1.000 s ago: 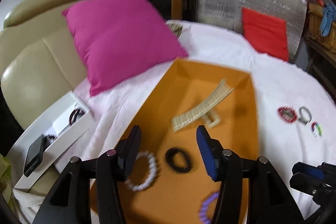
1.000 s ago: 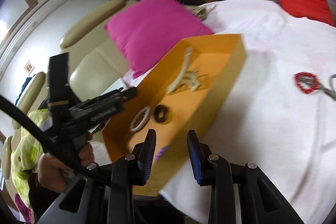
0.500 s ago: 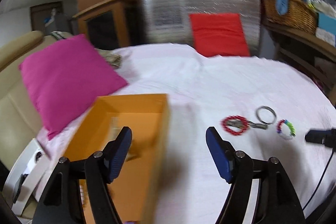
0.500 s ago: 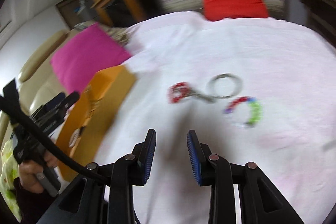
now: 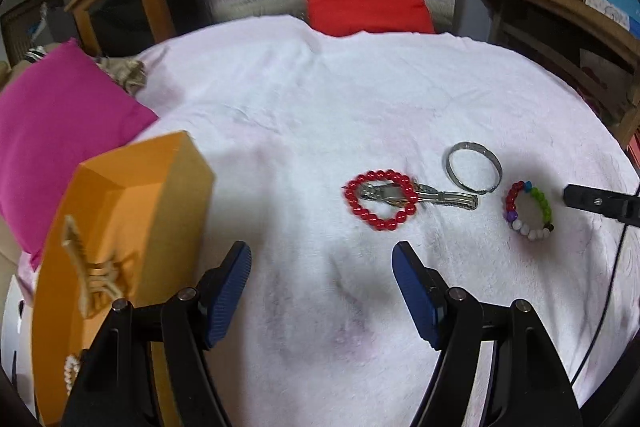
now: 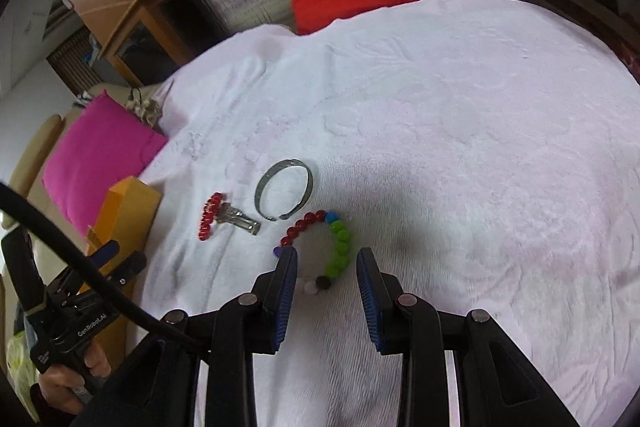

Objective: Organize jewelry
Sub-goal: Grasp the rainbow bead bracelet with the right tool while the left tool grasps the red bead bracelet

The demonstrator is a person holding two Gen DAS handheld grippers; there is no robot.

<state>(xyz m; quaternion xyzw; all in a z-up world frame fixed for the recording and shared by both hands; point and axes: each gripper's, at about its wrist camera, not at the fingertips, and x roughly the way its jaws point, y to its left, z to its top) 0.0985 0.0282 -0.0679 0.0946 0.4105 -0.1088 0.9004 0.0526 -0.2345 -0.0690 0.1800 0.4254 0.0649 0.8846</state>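
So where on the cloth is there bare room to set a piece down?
Free: the wide stretch of white cloth right of the silver bangle, and the strip between the orange box and the red bead bracelet. Crowded: the red bracelet, metal clip, bangle and multicolour bead bracelet lie close together, ahead of the open right hand-held gripper.

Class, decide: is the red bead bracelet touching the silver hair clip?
Touching. The left wrist view shows the red bead bracelet lying across the silver hair clip: the clip's end sits inside the bead ring, its shaft passing under the beads.
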